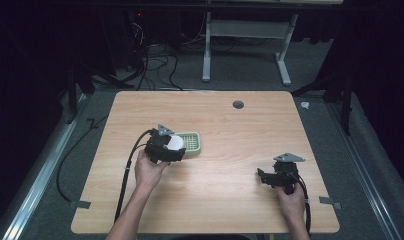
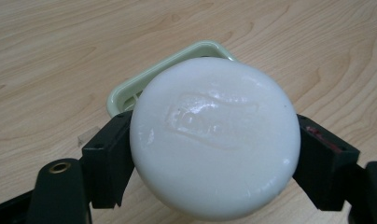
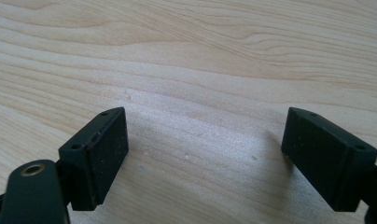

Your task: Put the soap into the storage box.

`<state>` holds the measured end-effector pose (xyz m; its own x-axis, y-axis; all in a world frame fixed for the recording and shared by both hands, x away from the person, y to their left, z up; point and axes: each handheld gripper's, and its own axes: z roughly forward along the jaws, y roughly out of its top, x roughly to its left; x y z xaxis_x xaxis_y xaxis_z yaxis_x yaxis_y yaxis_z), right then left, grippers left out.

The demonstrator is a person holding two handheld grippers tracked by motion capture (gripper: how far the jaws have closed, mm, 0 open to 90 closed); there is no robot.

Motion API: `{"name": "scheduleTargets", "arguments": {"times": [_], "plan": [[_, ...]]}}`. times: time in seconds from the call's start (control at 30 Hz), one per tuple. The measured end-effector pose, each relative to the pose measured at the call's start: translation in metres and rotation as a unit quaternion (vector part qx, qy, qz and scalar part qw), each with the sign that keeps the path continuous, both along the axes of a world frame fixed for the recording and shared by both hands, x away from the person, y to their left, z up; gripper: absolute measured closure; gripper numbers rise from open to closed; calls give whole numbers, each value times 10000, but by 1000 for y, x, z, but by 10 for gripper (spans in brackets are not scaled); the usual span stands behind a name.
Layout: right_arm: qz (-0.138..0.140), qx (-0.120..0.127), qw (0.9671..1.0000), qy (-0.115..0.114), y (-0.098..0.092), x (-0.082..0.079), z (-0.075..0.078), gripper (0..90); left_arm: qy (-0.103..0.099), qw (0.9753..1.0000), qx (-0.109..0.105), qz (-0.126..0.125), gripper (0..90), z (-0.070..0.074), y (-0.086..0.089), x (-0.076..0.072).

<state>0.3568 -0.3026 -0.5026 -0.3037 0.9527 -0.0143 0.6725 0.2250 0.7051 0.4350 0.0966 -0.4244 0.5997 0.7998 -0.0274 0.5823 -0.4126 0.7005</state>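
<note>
A round white bar of soap (image 2: 214, 135) with an embossed mark is clamped between the jaws of my left gripper (image 2: 214, 158). In the high view the left gripper (image 1: 173, 146) holds the soap (image 1: 175, 142) at the left edge of a pale green soap dish (image 1: 195, 144) on the wooden table. The dish's rim (image 2: 130, 88) shows behind the soap in the left gripper view. My right gripper (image 1: 264, 176) rests low at the table's right front, jaws wide apart, with bare wood between the fingertips (image 3: 102, 154).
The wooden table (image 1: 225, 190) has a dark round grommet (image 1: 238, 104) near its far edge. Cables trail from both grippers over the front edge. Beyond the table are a white desk frame (image 1: 240, 45) and tangled cables on grey floor.
</note>
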Motion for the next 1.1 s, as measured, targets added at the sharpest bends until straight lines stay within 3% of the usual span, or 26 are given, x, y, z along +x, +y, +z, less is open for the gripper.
{"name": "scheduleTargets", "arguments": {"times": [0.13,0.23,0.33,0.63,0.8,1.1], "plan": [[1,0,10000,0,0,0,0,156,28,10000,14,-20,238,-1,-5,7],[1,-1,10000,0,0,0,0,156,99,9999,-117,-9,238,-3,-5,14],[2,-1,10000,-1,0,0,0,156,110,9999,29,31,238,-5,-6,19],[-6,5,10000,7,0,0,0,156,154,9996,18,225,238,-17,-9,36],[-5,4,10000,7,0,0,0,156,197,9993,144,298,238,-27,-12,43],[-6,3,10000,6,0,0,0,155,229,9990,135,370,238,-37,-14,50]]}}
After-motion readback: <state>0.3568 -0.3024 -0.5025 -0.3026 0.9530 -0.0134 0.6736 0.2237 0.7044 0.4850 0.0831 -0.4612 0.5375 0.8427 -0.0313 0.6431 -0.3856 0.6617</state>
